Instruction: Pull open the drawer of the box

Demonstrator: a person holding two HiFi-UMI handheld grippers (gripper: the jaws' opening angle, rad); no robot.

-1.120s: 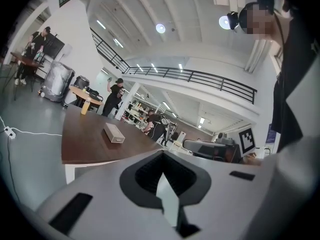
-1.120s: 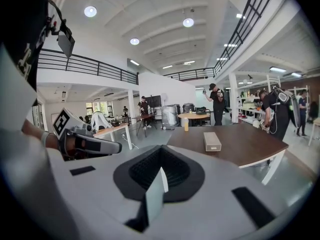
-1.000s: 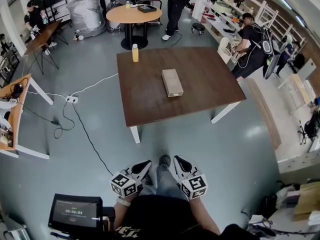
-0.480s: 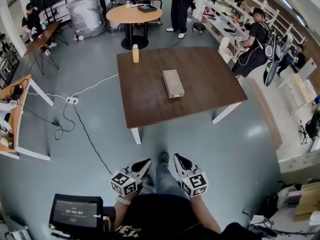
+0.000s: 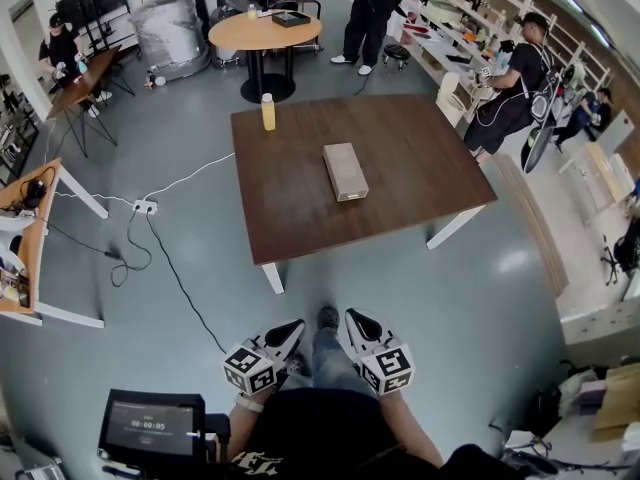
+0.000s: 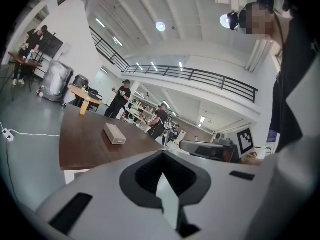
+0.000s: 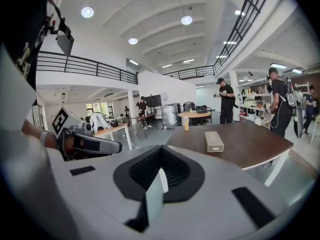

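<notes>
Nothing done yet: I hold left gripper (image 5: 288,329) and right gripper (image 5: 356,321) clenched empty near me, box (image 5: 345,171) well apart on the far table (image 5: 290,218), drawer apparently unopened

The box (image 5: 345,171) is set near the middle of the table (image 5: 420,198), and bare tabletop is left on all four of its sides. The only other thing on the top, a bottle (image 5: 268,111), is placed at the far left corner, well apart from the box. Open floor is seen between the table's near edge and the left gripper (image 5: 290,328) and right gripper (image 5: 354,321). A cable (image 5: 175,268) is laid over the floor to the left, off that path. A person (image 5: 510,83) is seen just beyond the far right corner.
</notes>
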